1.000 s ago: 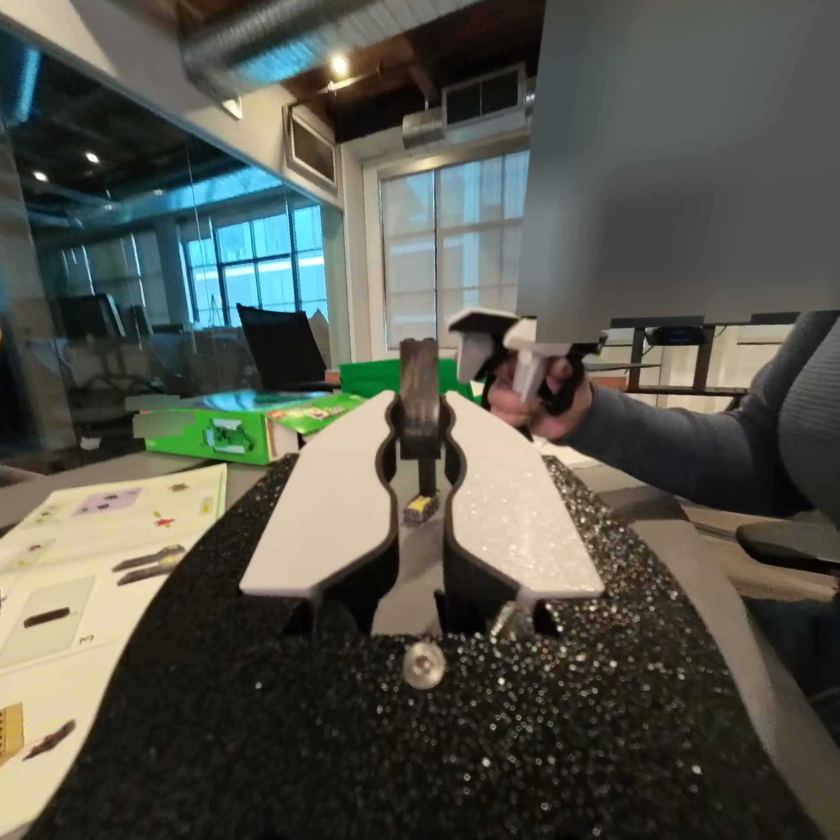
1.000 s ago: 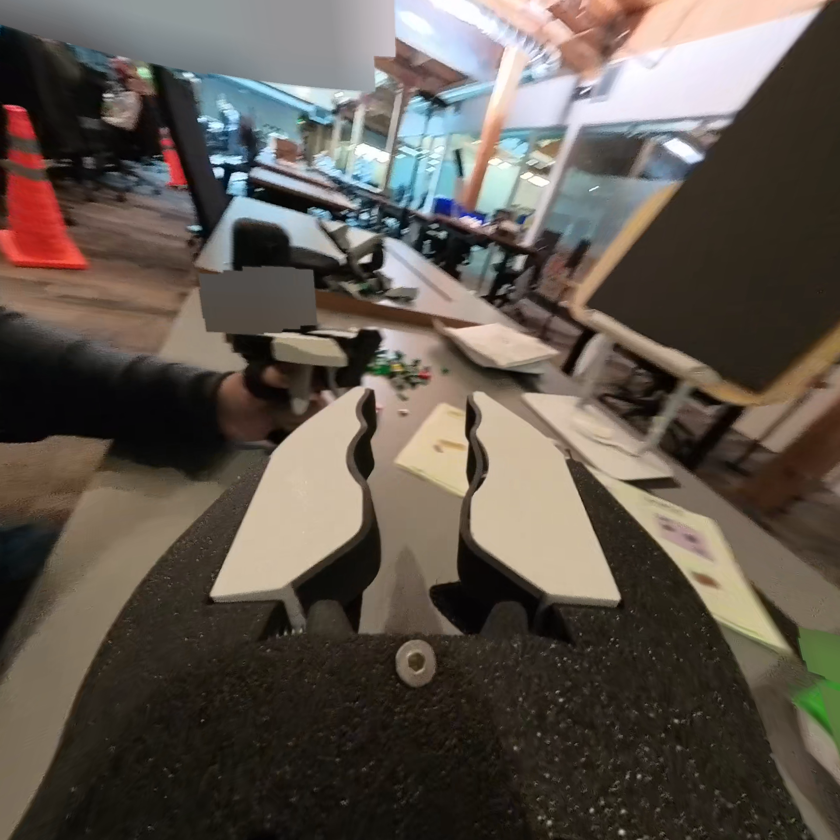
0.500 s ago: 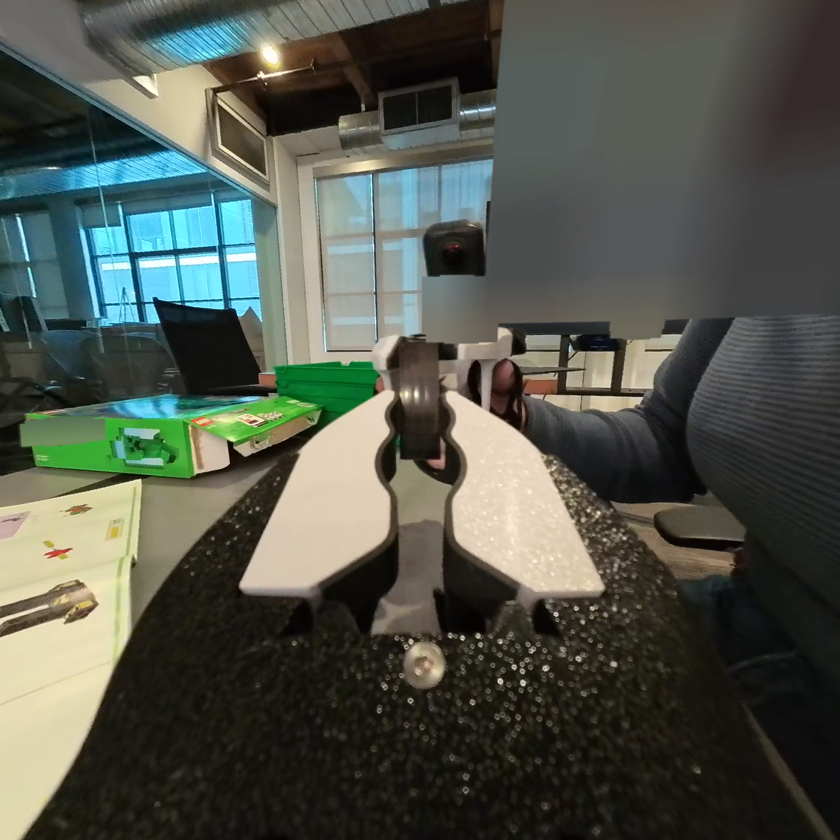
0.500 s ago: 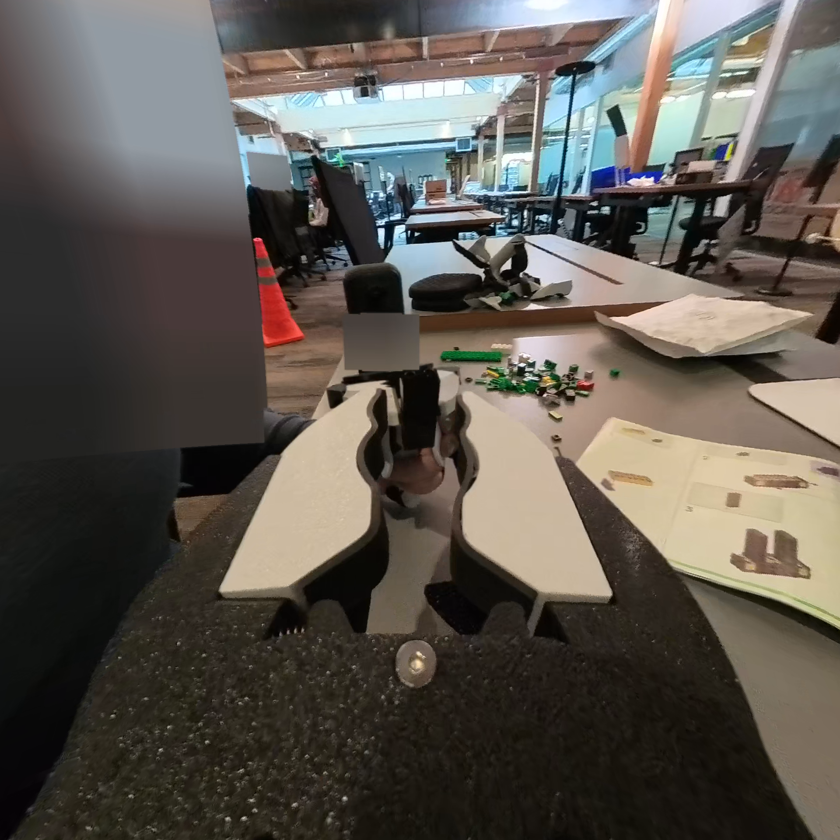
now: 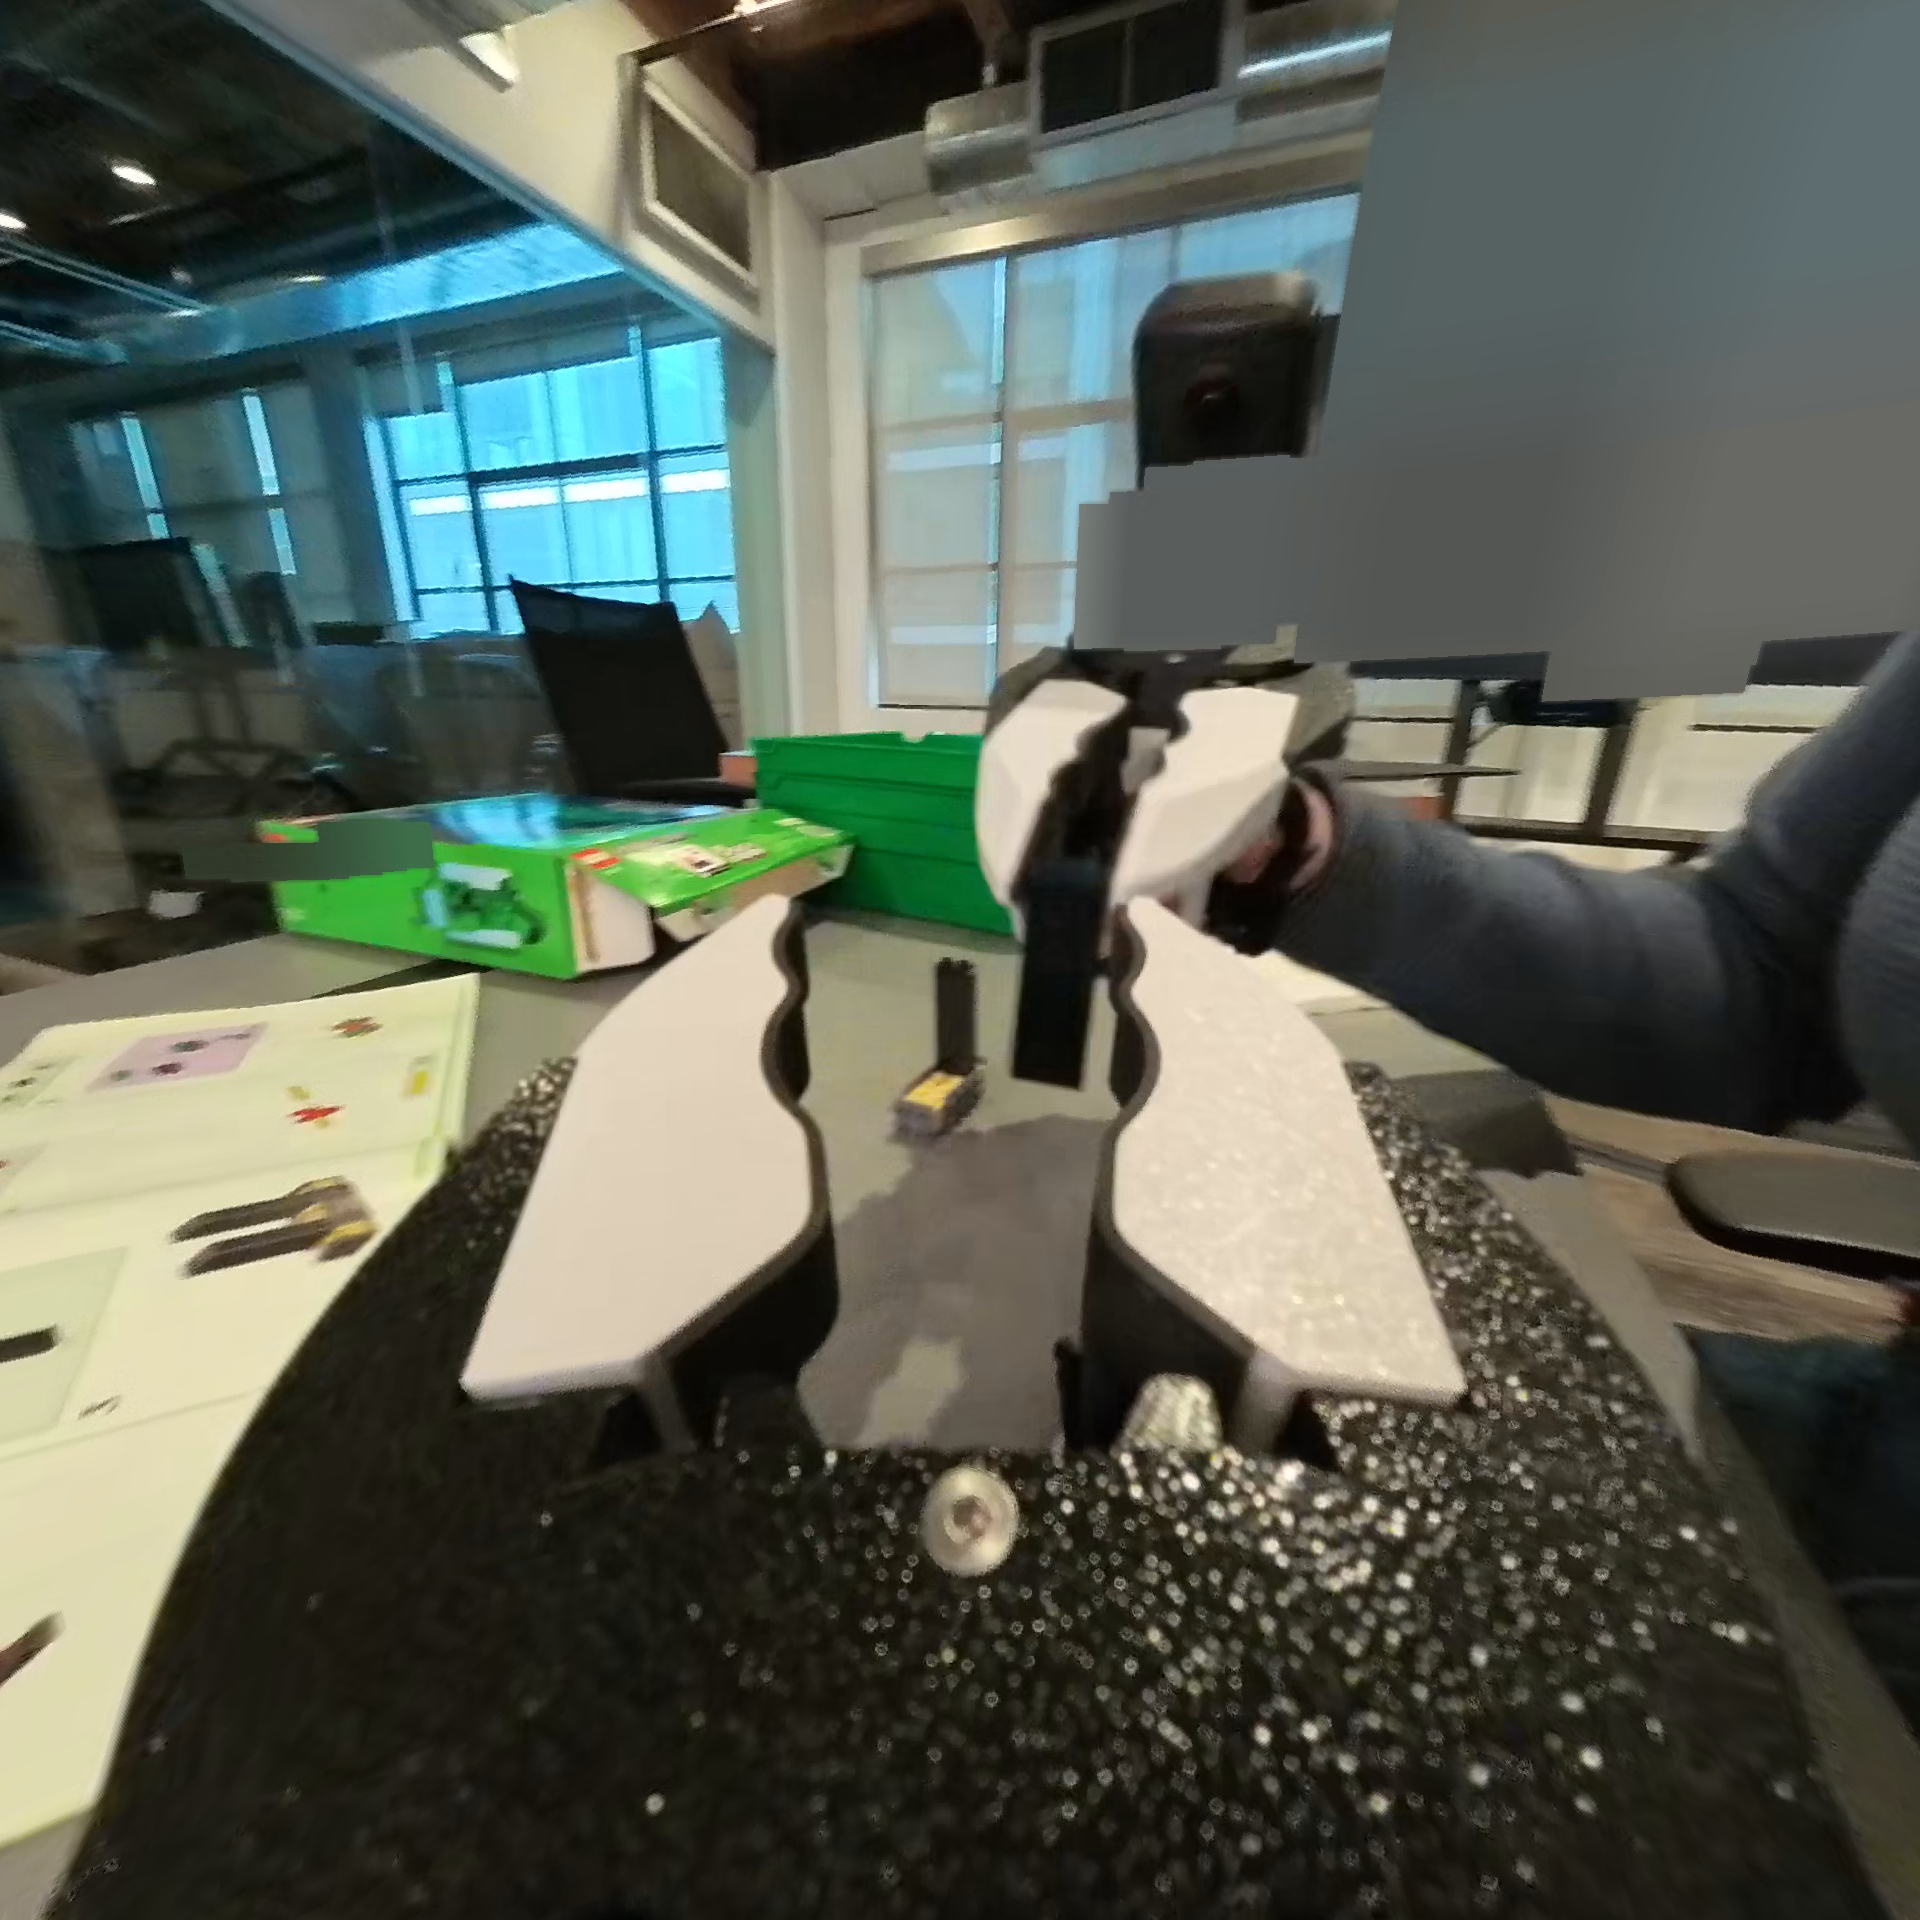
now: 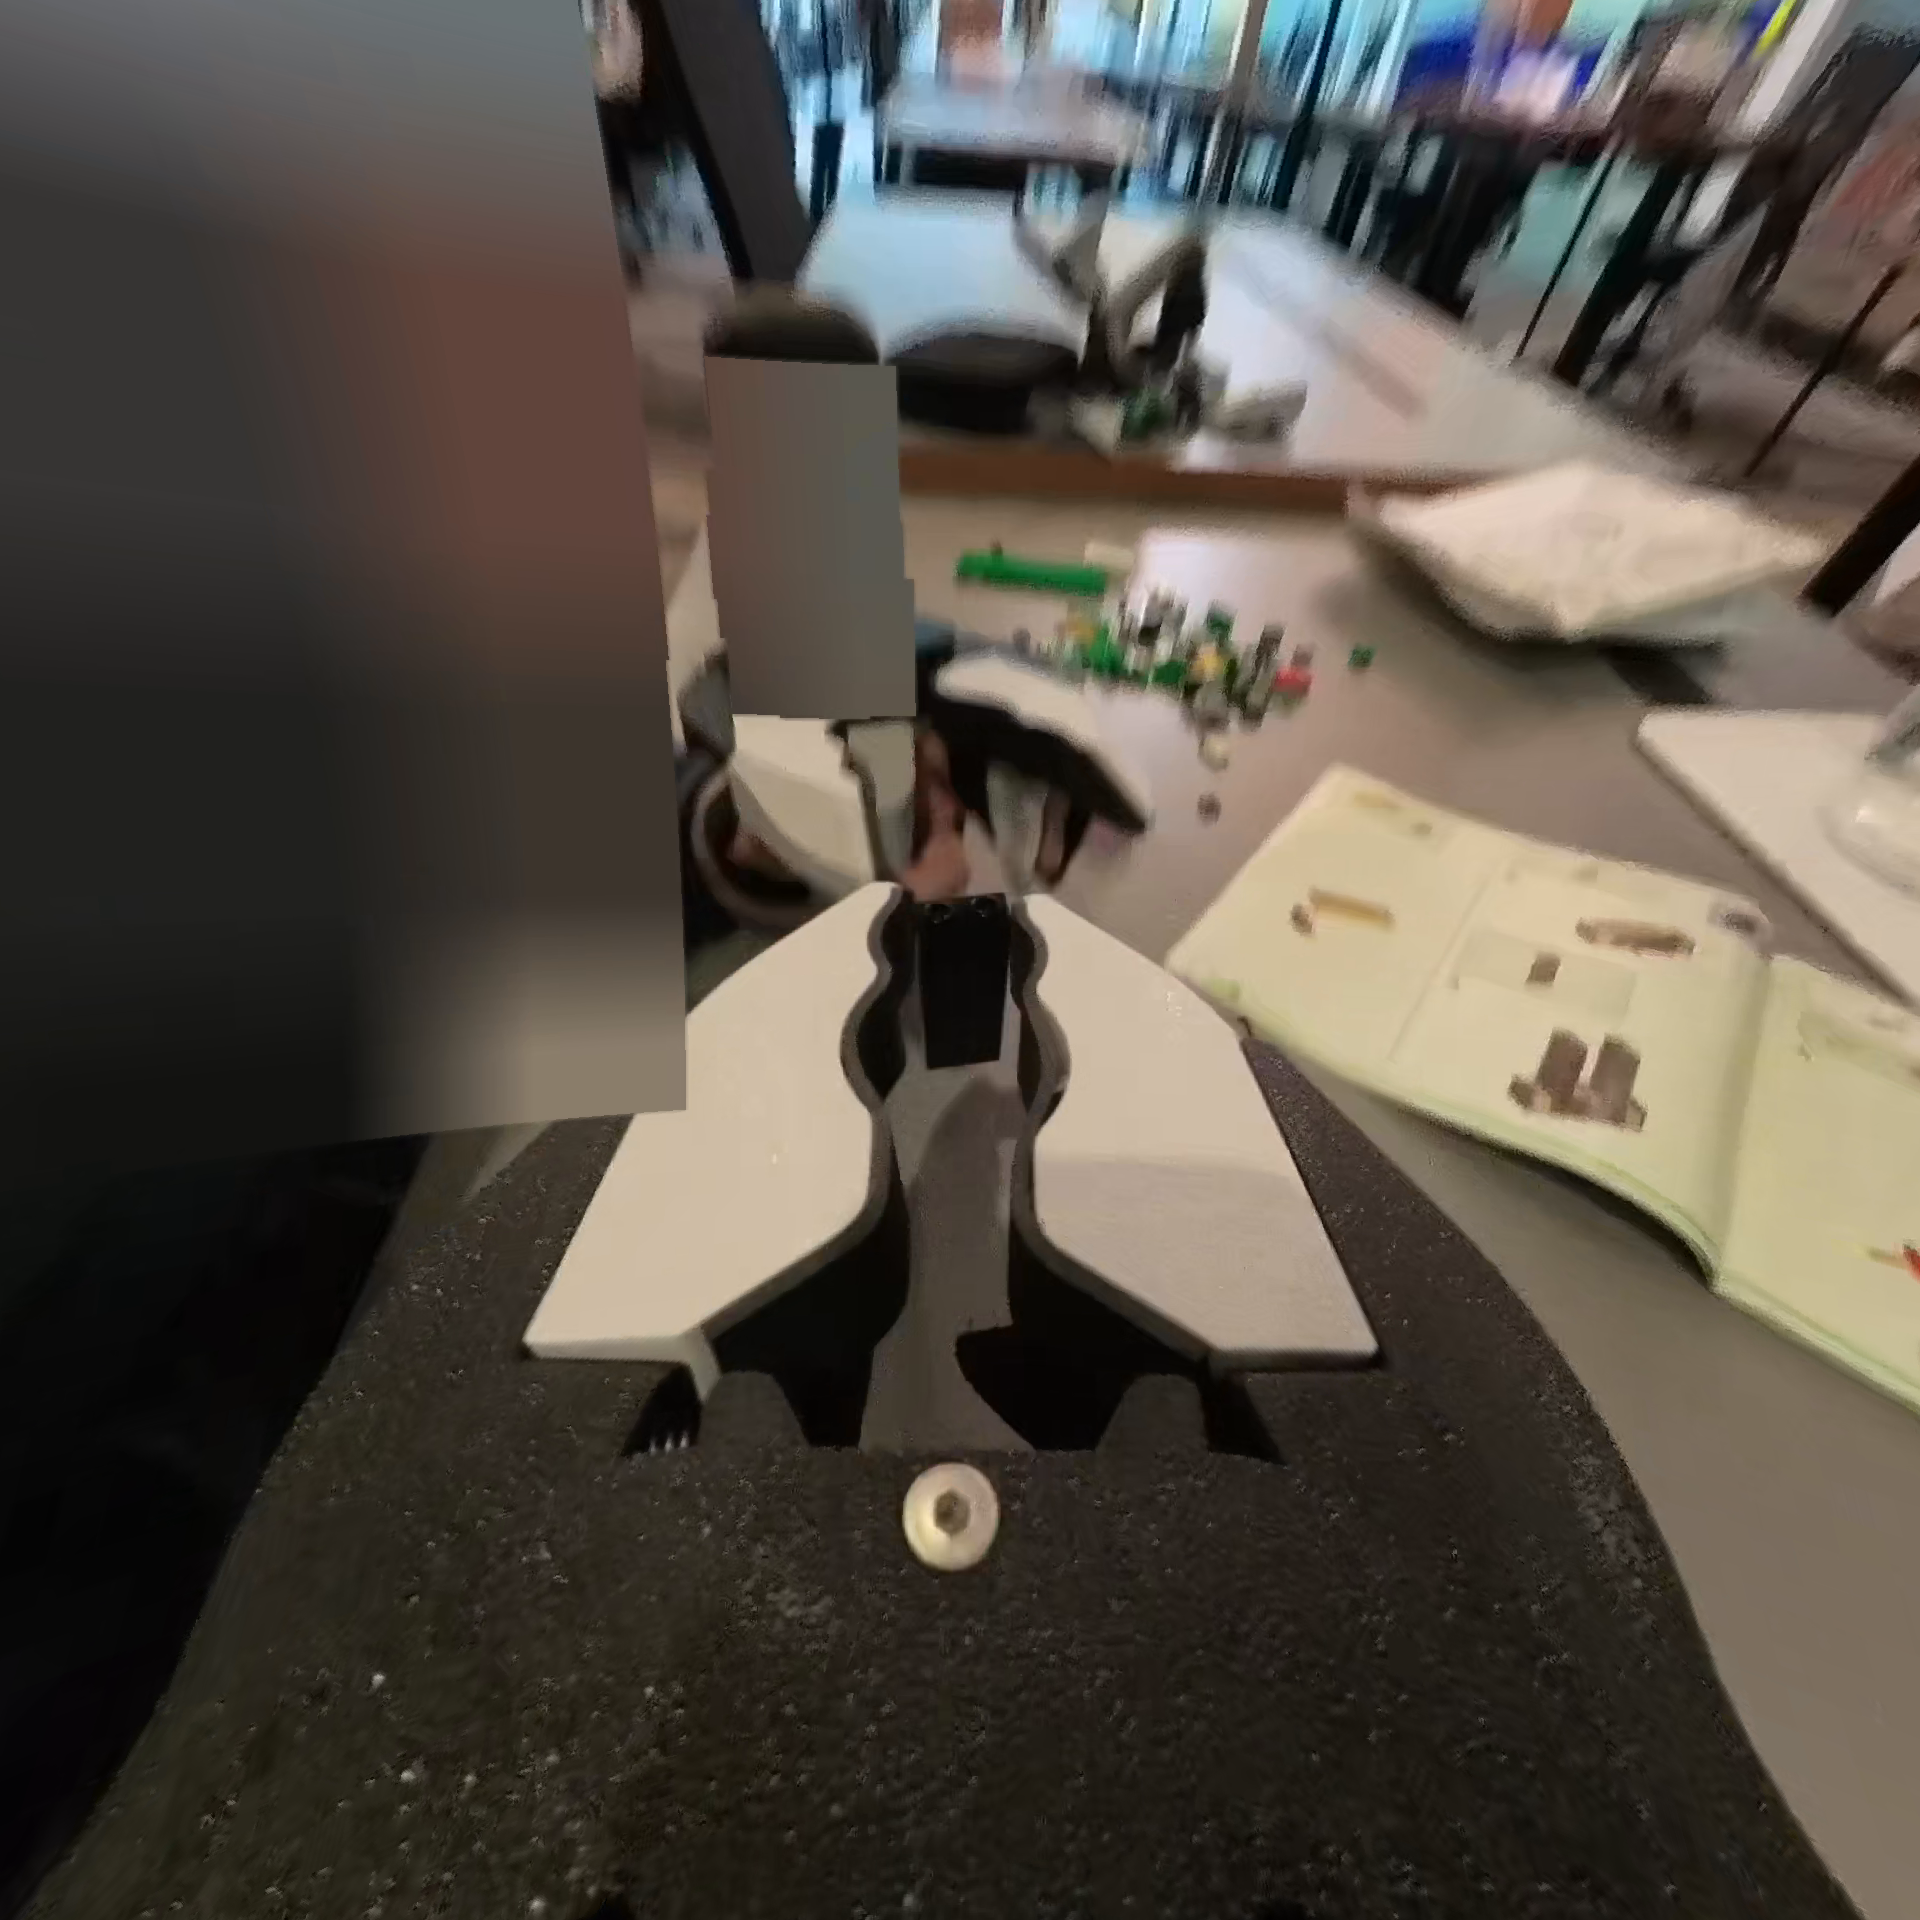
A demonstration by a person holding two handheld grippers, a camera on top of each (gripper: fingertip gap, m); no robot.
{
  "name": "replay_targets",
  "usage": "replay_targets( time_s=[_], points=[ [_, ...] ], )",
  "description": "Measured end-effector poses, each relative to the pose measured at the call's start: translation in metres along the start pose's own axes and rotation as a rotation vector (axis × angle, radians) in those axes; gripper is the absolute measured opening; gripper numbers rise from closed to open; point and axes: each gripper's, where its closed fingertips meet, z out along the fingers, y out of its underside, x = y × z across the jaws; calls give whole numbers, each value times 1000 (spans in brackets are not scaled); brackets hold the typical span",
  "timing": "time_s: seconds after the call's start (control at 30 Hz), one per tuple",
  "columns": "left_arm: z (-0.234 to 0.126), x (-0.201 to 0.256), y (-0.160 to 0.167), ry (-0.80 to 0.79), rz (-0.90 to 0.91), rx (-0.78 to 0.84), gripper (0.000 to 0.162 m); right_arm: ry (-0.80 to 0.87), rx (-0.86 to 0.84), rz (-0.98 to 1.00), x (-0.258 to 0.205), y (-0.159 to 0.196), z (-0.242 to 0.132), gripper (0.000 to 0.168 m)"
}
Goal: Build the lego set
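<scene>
My right gripper (image 6: 954,909) is shut on a long black lego piece (image 6: 961,987), held end-on between its tips. In the left wrist view the right gripper (image 5: 1070,883) hangs just beyond my fingertips, with the black piece (image 5: 1055,977) pointing down from it above the table. My left gripper (image 5: 956,920) is open and empty, and it faces me in the right wrist view (image 6: 945,821). A small black upright piece (image 5: 956,1013) with a yellow and grey part (image 5: 935,1096) at its foot stands on the grey table (image 5: 935,1226) between my left fingers.
An open instruction booklet (image 5: 208,1143) (image 6: 1558,1039) lies on the table. A green lego box (image 5: 499,883) and a green bin (image 5: 873,821) stand behind. Loose bricks (image 6: 1174,644) and a white bag (image 6: 1579,551) lie farther off. The person's sleeve (image 5: 1558,935) reaches in from the right.
The black piece passed from my left gripper to my right. The right gripper closed on it and the left opened and drew back a little.
</scene>
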Motion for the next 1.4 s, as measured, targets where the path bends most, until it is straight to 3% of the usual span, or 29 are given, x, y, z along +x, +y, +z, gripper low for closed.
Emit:
replay_targets(
  time_s=[0.27,0.33,0.43,0.53,0.63,0.83,0.9,1.0,1.17,1.4],
  points=[
    [-13,-34,1,-255,109,-60,51,-146,-914,-35,-5,104,-11,17],
    [-17,-39,-1,-297,134,-62,50,-190,-1076,-51,-10,124,-13,17],
    [-23,-47,-4,-371,166,-69,49,-221,-1179,-85,-12,140,-8,17],
    [-27,-51,-5,-392,149,-59,49,-203,-1131,-64,-13,135,1,17],
    [-29,-53,-6,-395,114,-50,51,-168,-1089,14,-17,125,-11,29],
    [-22,-43,-4,-335,117,-68,50,142,-655,79,10,95,-72,46],
    [-8,-33,9,-264,129,-147,50,265,-530,114,29,101,-97,50],
    [21,-17,36,-121,94,-316,50,319,-395,139,46,117,-115,53],
    [66,-7,76,48,91,-580,51,297,-195,169,60,114,-121,52],
    [103,-13,123,187,116,-811,49,319,-70,150,69,119,-125,59]
  ],
)
